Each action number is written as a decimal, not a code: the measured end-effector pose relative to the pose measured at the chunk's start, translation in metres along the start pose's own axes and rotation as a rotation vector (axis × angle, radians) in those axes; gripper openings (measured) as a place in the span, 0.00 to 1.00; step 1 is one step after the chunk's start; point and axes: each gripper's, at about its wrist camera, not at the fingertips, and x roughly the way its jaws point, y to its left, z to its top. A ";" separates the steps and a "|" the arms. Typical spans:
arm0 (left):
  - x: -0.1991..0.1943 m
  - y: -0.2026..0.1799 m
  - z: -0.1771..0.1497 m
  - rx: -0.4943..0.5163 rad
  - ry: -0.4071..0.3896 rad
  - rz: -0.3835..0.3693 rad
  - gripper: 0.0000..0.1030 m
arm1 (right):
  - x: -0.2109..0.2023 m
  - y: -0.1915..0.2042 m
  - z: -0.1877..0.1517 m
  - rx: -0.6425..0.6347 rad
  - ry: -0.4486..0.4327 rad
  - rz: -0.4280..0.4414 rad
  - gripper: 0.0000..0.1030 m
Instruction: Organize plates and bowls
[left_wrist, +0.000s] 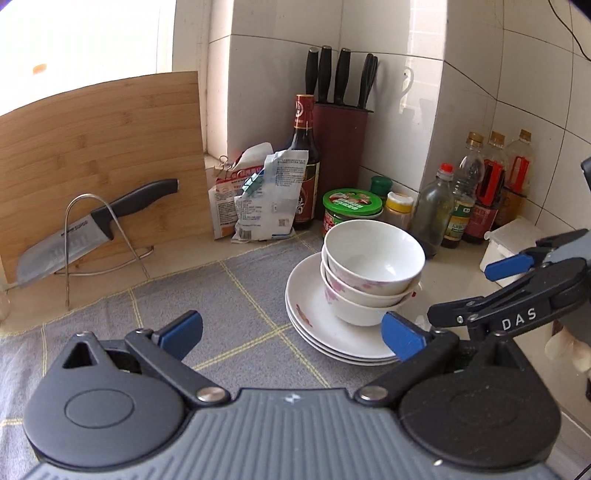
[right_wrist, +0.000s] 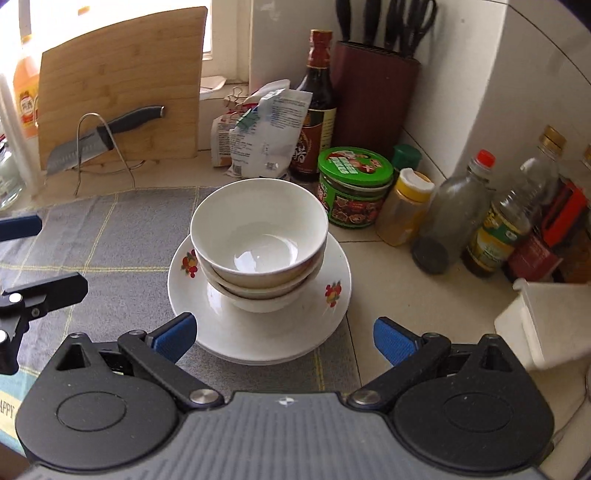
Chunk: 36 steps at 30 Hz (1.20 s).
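Resting: 3 white bowls (right_wrist: 258, 236) atop plates (right_wrist: 258, 332)

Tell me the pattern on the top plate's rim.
White top plate with small red-and-orange fruit motifs, clearest in the right wrist view.

Knife block (right_wrist: 373, 99) handles cropped by top edge, stacked plates (right_wrist: 258, 332) uncountable

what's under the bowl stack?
The three nested bowls sit on stacked white plates, about three rims showing, on the grey mat. Plate centres are covered by the bowls.
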 end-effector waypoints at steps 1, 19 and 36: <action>-0.004 0.001 -0.001 -0.007 0.009 0.000 0.99 | -0.006 0.004 -0.004 0.021 -0.005 -0.007 1.00; -0.038 0.000 -0.006 0.007 0.024 0.048 0.99 | -0.056 0.032 -0.028 0.127 -0.080 -0.041 1.00; -0.045 0.001 -0.003 0.006 0.011 0.059 0.99 | -0.064 0.037 -0.027 0.120 -0.096 -0.048 1.00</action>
